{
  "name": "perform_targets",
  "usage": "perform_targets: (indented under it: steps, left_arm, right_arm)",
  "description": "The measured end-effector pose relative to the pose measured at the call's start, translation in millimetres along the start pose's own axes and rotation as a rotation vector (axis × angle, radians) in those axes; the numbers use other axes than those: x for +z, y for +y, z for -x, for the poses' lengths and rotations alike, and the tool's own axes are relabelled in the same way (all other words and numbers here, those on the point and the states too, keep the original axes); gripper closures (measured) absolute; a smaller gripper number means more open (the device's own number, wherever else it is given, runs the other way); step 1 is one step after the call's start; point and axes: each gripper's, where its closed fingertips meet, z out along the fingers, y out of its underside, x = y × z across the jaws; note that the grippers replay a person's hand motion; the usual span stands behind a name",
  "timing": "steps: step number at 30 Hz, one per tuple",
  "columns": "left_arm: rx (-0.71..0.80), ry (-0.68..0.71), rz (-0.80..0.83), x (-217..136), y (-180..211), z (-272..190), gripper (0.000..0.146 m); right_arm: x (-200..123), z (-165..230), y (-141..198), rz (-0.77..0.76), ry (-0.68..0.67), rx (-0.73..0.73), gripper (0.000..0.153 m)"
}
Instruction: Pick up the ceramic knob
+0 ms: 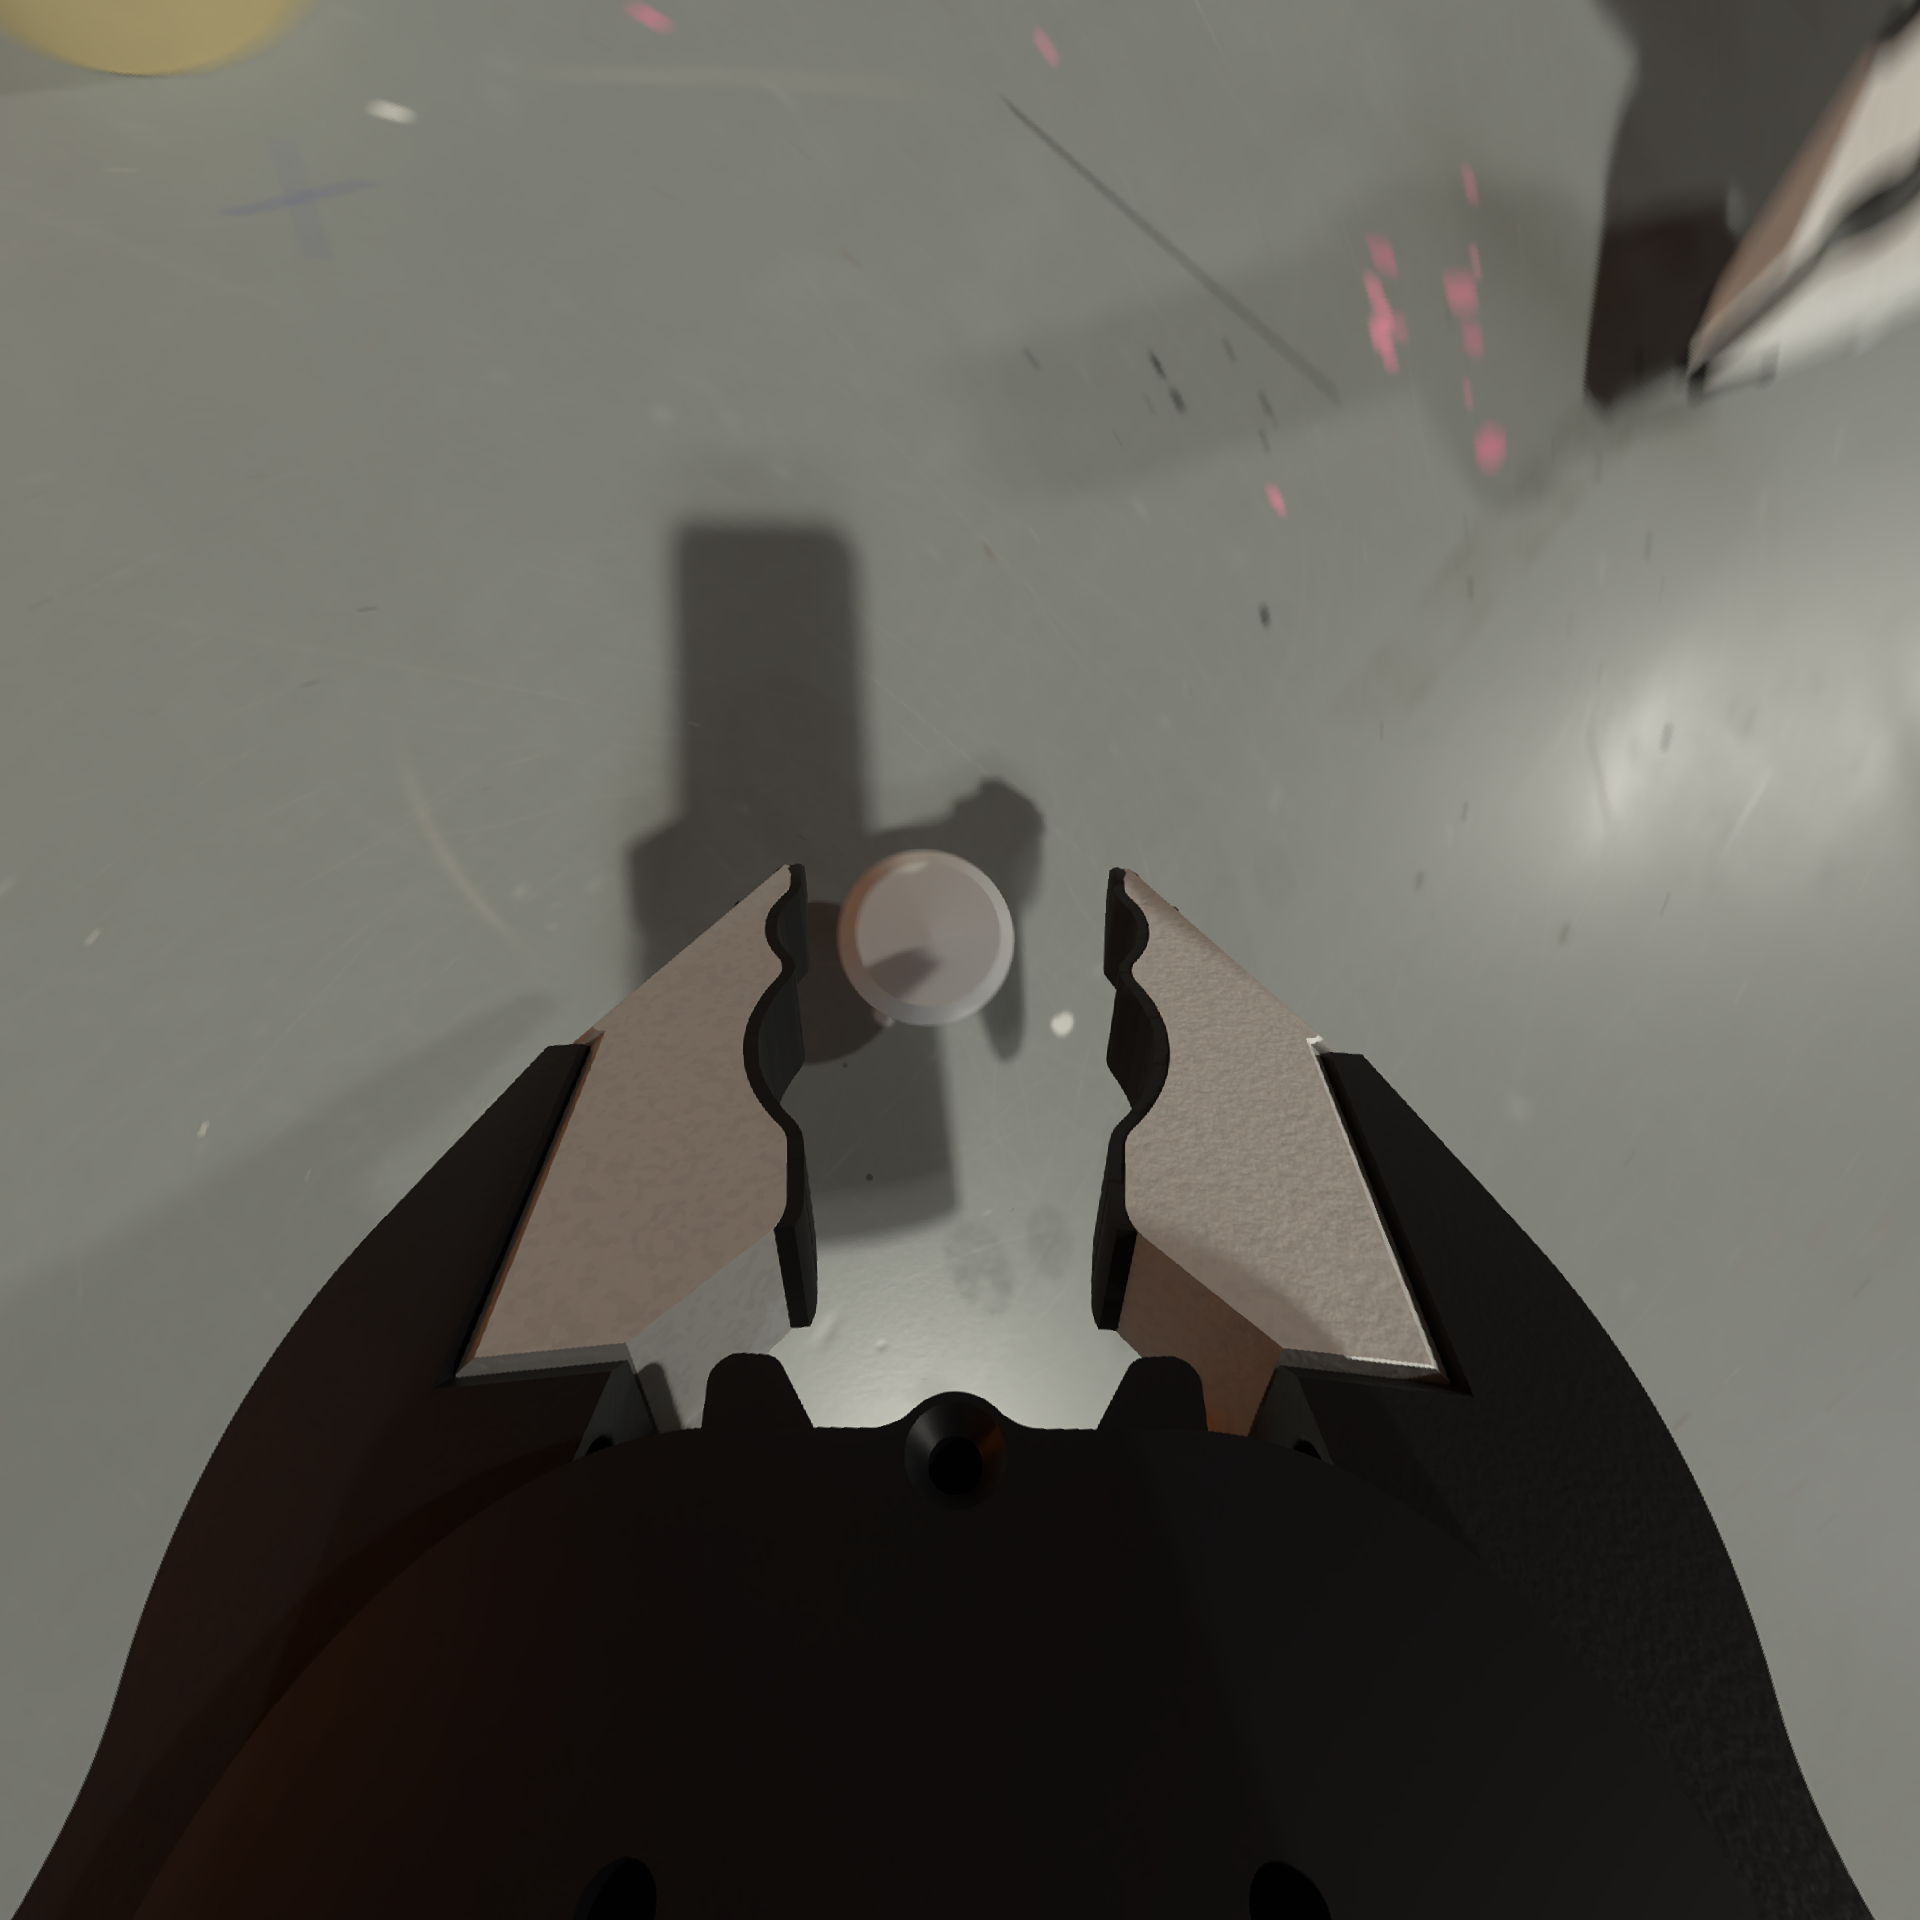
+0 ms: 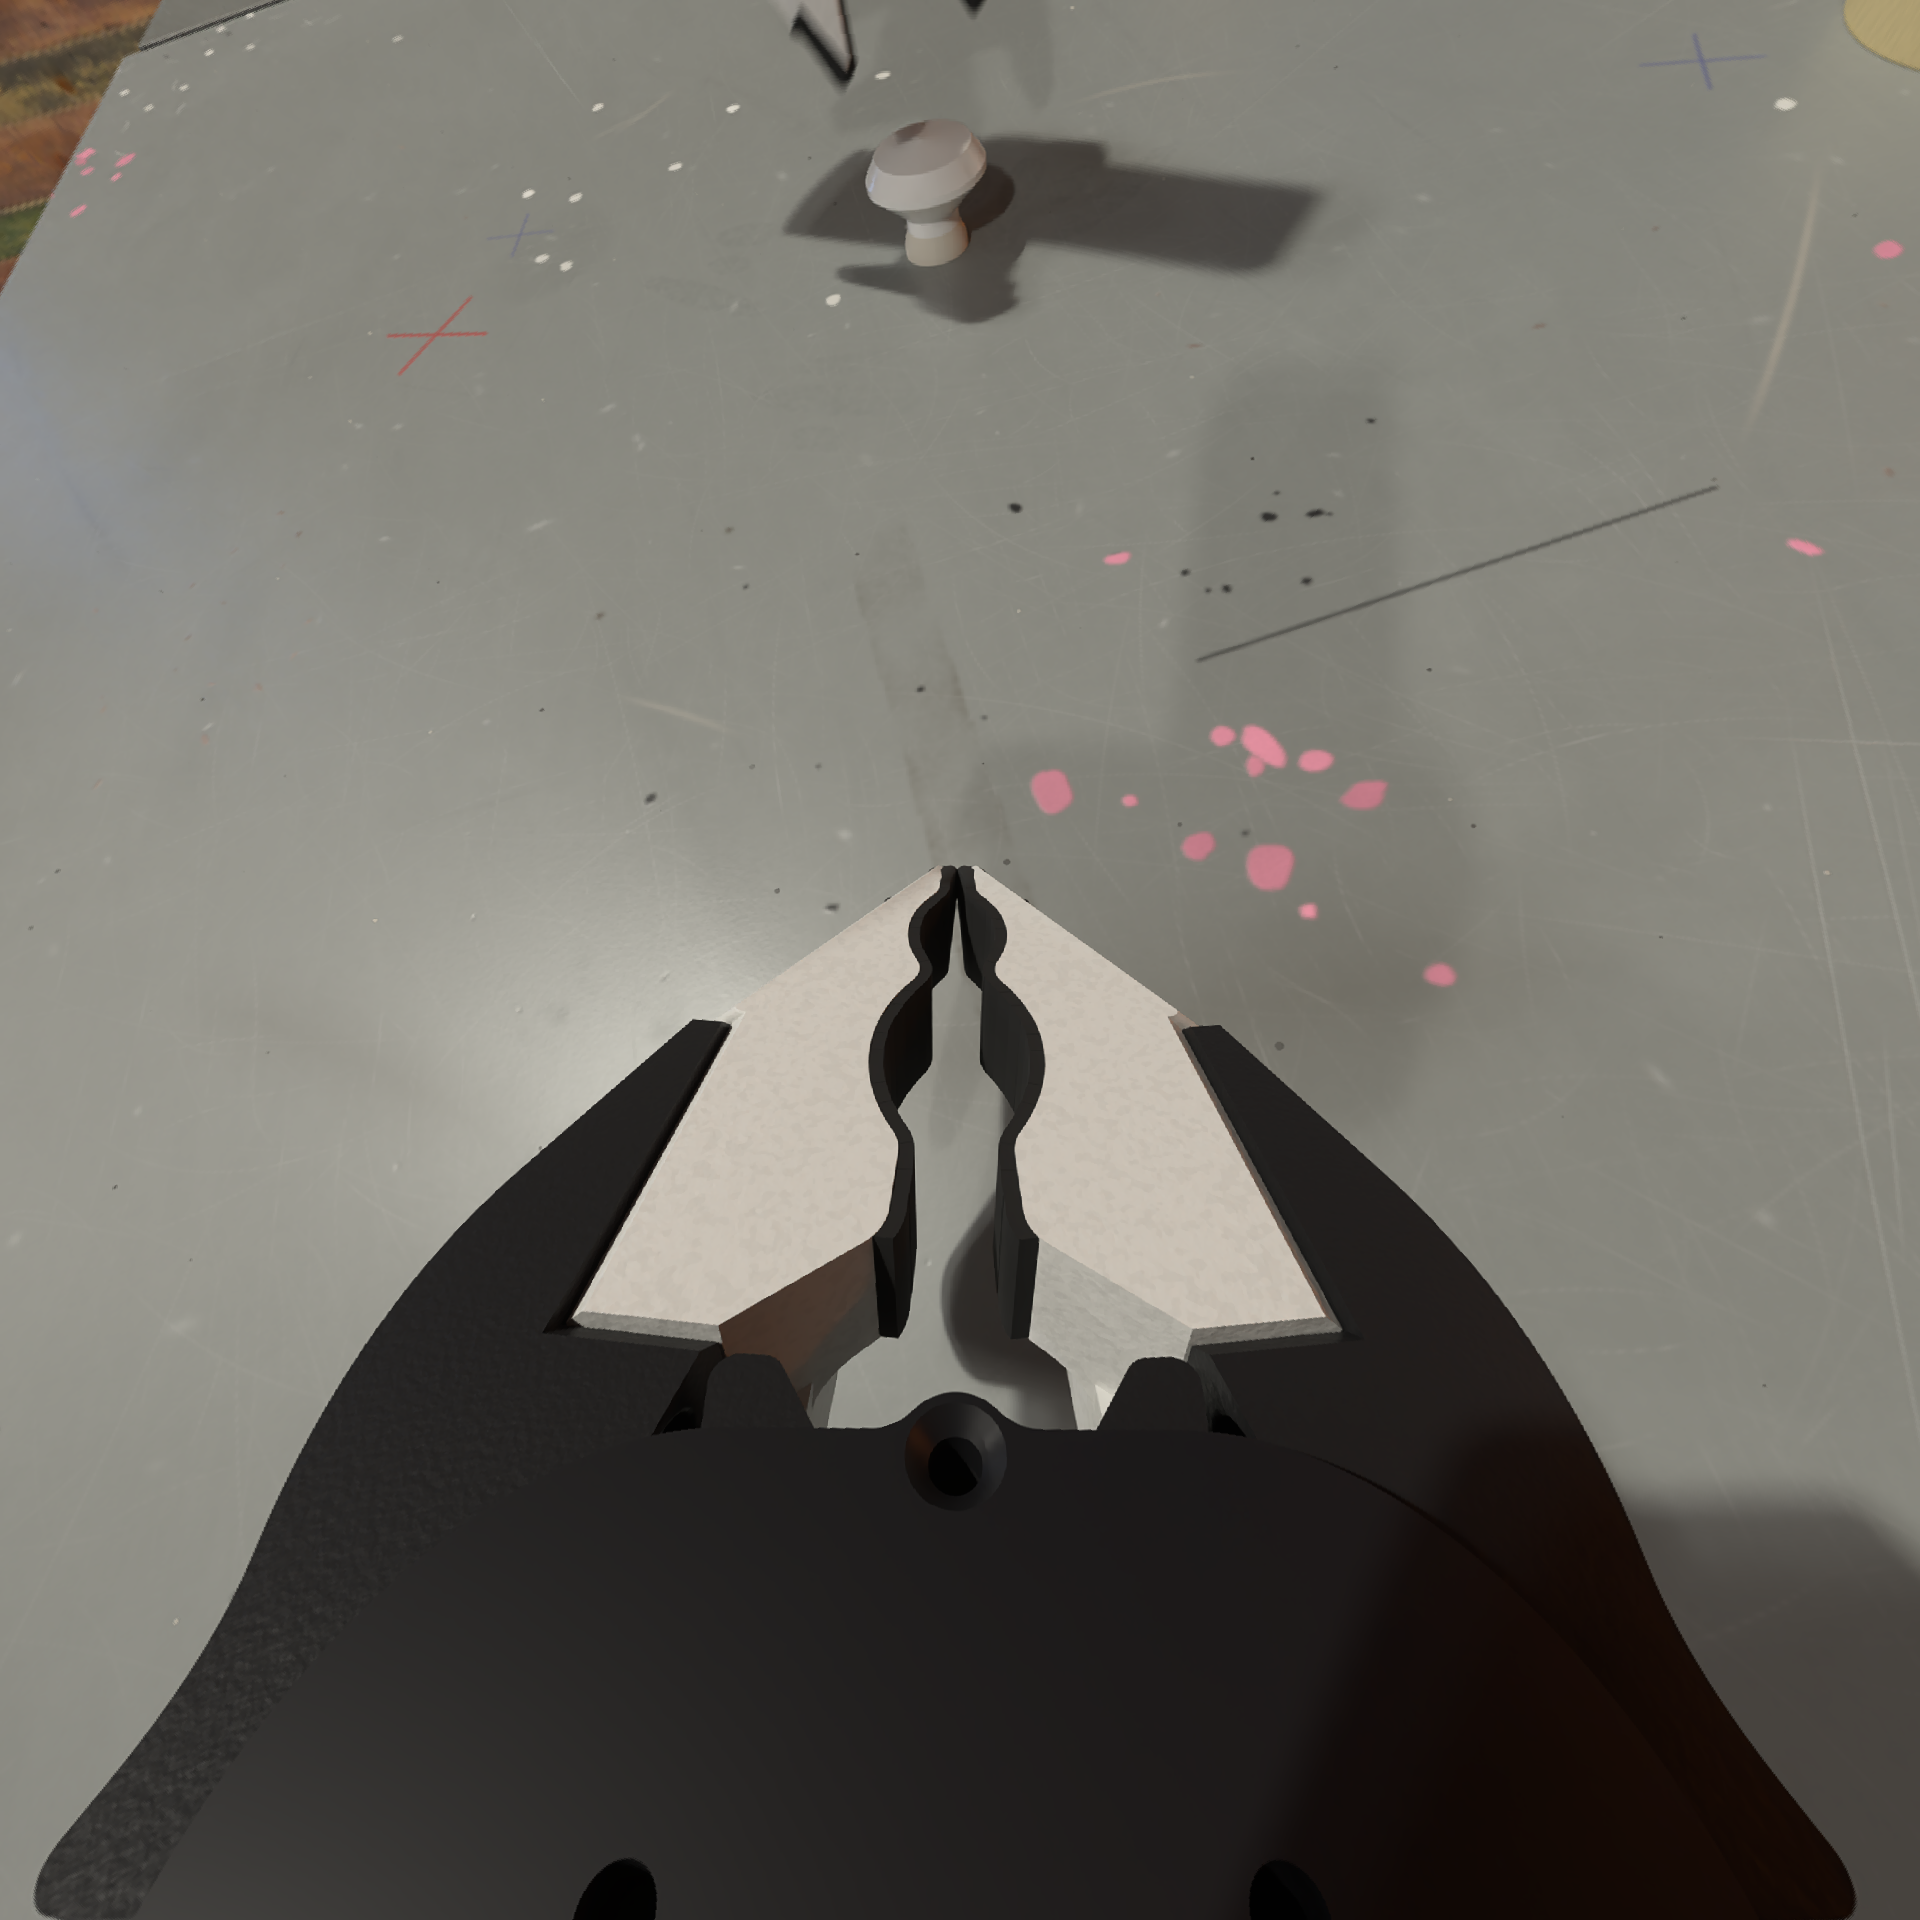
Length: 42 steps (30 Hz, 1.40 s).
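Left wrist view, looking steeply down: left gripper (image 1: 952, 894) spread wide and empty, hovering above the ceramic knob (image 1: 925, 937), pale, upright on its narrow stem, nearer one fingertip than the other. Resting on the grey speckled table (image 1: 364, 582), well away from its edges. Right gripper (image 2: 954, 875) closed on nothing, well apart. Best approach, likely: centre over the knob, lower until pads flank the round cap or stem, then close gently to avoid tipping.

Two grippers are showing: the left gripper (image 1: 952, 883) and the right gripper (image 2: 954, 871). One ceramic knob (image 1: 925, 952) is standing on one grey table (image 2: 520, 727).
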Motion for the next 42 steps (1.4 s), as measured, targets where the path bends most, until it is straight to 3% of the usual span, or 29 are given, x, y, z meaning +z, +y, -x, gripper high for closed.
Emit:
perform_targets:
  steps: [2,12,17,19,27,35,40,42]
  left_arm:
    - [0.097,0.021,0.062,12,15,-4,0.089]
    - [0.015,0.026,0.140,30,35,6,0.089]
    - [0.052,0.018,0.122,33,34,7,0.091]
    - [0.076,0.019,0.133,32,36,6,0.102]
    - [0.114,0.043,0.123,23,31,-4,0.103]
    - [0.292,0.218,-0.031,23,-12,-75,0.103]
    - [0.393,0.410,0.019,52,-11,-135,0.103]
    - [0.433,0.419,0.049,67,-8,-147,0.103]
  right_arm:
    - [0,0,0,0.001,0.001,-0.002,0.153]
    - [1,0,1,0.009,0.010,-0.009,0.153]
    - [2,0,2,0.014,0.012,-0.011,0.153]
    - [2,0,2,0.013,0.012,-0.012,0.153]
    - [2,0,2,0.019,0.015,-0.016,0.153]
    - [3,0,3,0.023,0.015,-0.015,0.153]
    - [3,0,3,0.024,0.015,-0.016,0.153]
    - [3,0,3,0.023,0.015,-0.017,0.153]
